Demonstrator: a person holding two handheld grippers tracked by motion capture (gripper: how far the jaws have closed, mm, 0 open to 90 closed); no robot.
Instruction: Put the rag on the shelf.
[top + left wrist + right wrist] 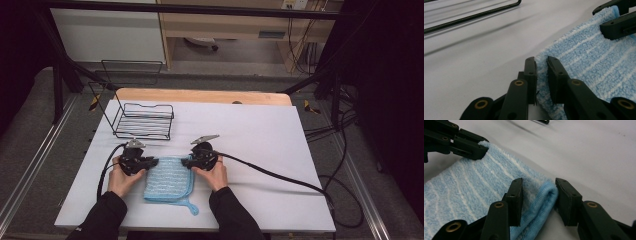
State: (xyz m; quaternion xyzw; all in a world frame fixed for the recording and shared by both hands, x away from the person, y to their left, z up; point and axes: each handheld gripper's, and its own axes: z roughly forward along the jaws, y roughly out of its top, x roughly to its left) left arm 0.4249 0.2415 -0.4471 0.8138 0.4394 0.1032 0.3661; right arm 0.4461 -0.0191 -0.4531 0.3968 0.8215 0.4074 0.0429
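Working the far edge of the blue towel [169,179], which lies flat near the front of the white table [260,145], loop tag trailing toward the person. The left gripper [541,62] has its jaws nearly closed on the towel's far left corner, a thin slice of pile pinched between them. The right gripper [538,187] sits at the far right corner with its jaws apart, the rolled hem between them but not yet squeezed. That one needs to close before anything lifts, by my reading. Best move here: push the right jaws a touch deeper so they bite past the thick hem, clamp firmly, then raise both corners together and level, keeping the edge taut between them. A lopsided lift could let the towel slip out on the right. The wire rack [143,121] stands just behind, near the left gripper, so keep clear of it
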